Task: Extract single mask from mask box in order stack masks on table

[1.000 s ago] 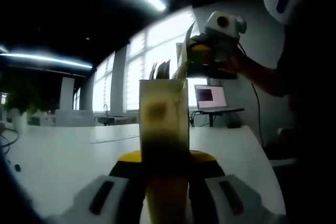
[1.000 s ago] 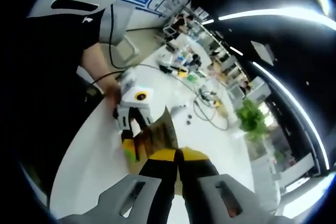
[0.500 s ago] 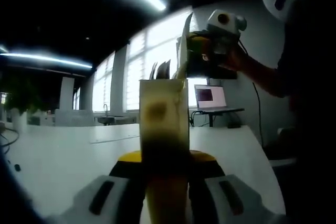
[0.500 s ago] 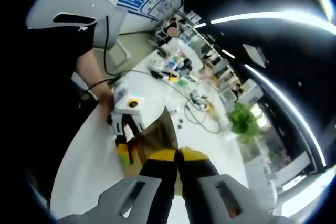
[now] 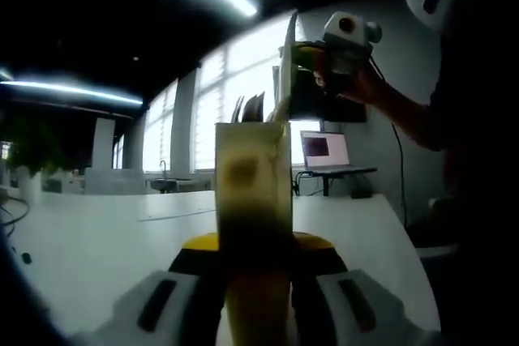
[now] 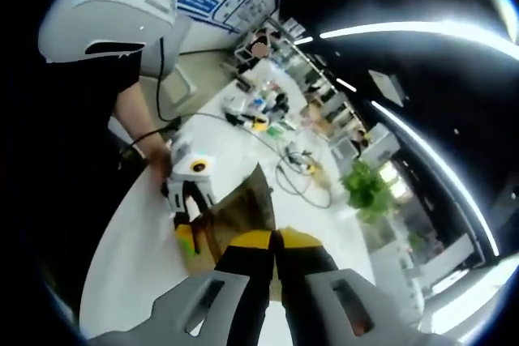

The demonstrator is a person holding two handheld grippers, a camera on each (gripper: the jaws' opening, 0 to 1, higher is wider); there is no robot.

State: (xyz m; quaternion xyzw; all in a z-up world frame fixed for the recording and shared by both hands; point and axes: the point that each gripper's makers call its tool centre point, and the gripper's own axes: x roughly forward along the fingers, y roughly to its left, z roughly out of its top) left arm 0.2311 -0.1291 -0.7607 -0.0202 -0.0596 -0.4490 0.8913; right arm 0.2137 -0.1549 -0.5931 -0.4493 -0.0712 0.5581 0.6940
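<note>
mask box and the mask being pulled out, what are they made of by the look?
Mask box: probably thin cardboard, matte; flat stiff panel with straight edges, clamped in the left gripper.
Mask: looks like thin soft nonwoven sheet, though backlit and dim; it hangs as a limp flat sheet from the shut right gripper.

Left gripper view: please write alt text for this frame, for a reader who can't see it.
The left gripper is shut on a tall mask box held upright over a white table. Above and to the right, the right gripper, held in a person's hand, pinches a thin pale mask lifted above the box's open top. Bright windows and a laptop sit behind.
</note>
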